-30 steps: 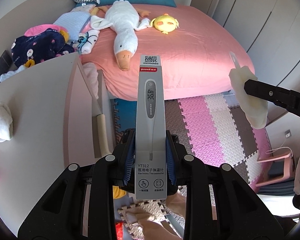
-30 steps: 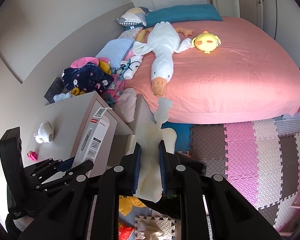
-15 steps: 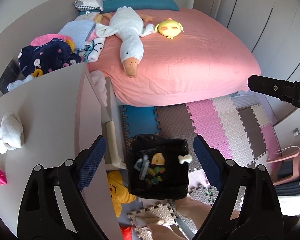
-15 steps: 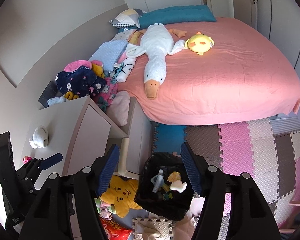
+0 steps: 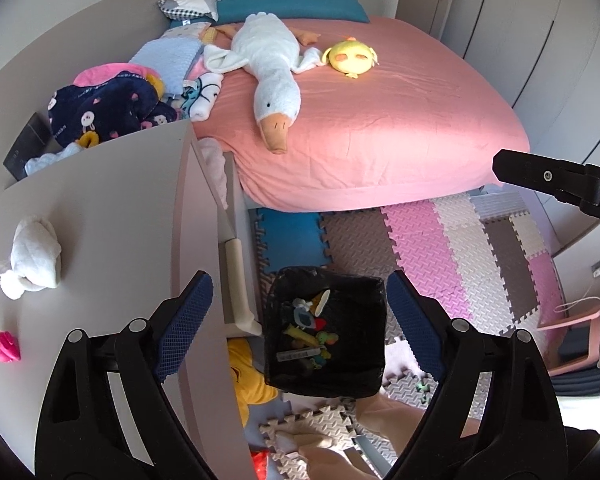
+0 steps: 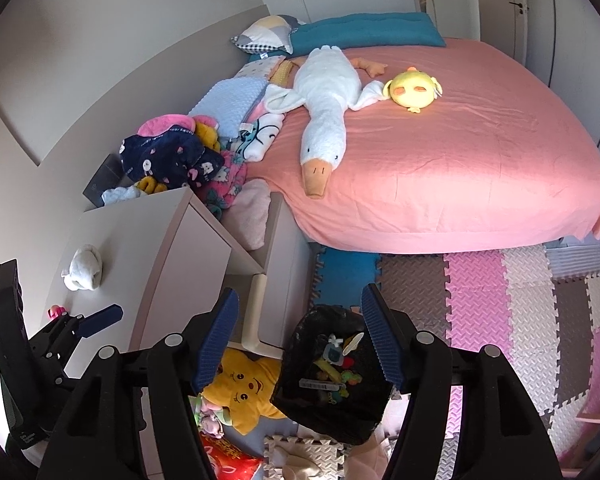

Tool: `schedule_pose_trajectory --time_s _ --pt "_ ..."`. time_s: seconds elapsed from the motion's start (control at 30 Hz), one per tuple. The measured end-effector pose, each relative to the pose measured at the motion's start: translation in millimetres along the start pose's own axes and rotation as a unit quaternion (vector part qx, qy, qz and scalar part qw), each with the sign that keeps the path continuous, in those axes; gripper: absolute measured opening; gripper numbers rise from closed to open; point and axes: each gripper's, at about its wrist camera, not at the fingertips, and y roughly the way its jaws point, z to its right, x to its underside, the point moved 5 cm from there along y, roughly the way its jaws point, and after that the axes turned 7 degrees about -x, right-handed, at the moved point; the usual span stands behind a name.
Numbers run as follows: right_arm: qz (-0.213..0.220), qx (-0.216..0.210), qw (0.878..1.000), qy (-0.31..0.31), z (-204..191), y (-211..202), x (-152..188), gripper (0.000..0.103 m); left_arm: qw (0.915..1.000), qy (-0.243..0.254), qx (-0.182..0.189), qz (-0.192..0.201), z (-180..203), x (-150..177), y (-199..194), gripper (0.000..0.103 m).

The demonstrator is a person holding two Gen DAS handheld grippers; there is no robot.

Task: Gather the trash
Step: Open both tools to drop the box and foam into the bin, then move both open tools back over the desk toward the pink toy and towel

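Pink bed [image 5: 380, 120] fills twelve o'clock. Both grippers, left [image 5: 298, 328] and right [image 6: 300, 340], now hang with jaws spread wide and empty; their thermometer box and wrapper have dropped into the black bin [image 5: 360, 376] at six o'clock.

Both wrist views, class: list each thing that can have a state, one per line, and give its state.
Left gripper: open, empty.
Right gripper: open, empty.
Black trash bin: open-topped, holding trash.
Goose plush: lying flat on the bed.
Yellow chick plush: resting on the bed.
White cloth: crumpled on the cabinet top.
Wardrobe door: closed.
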Motion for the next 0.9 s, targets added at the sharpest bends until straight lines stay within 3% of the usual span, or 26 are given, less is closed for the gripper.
schedule_pose_trajectory --time_s 0.5,0.9 --pt "-0.022 -0.033 0.997 -0.066 -57.2 27.0 -2.5 0.065 0.9981 -0.053 -0.032 -0.001 -51.8 20.6 -12.1 0.086" --pt "-0.055 -0.073 0.988 -0.122 -119.2 54.6 4.3 0.065 0.9901 -0.118 -0.075 -0.010 -110.4 50.6 -24.0 0.086"
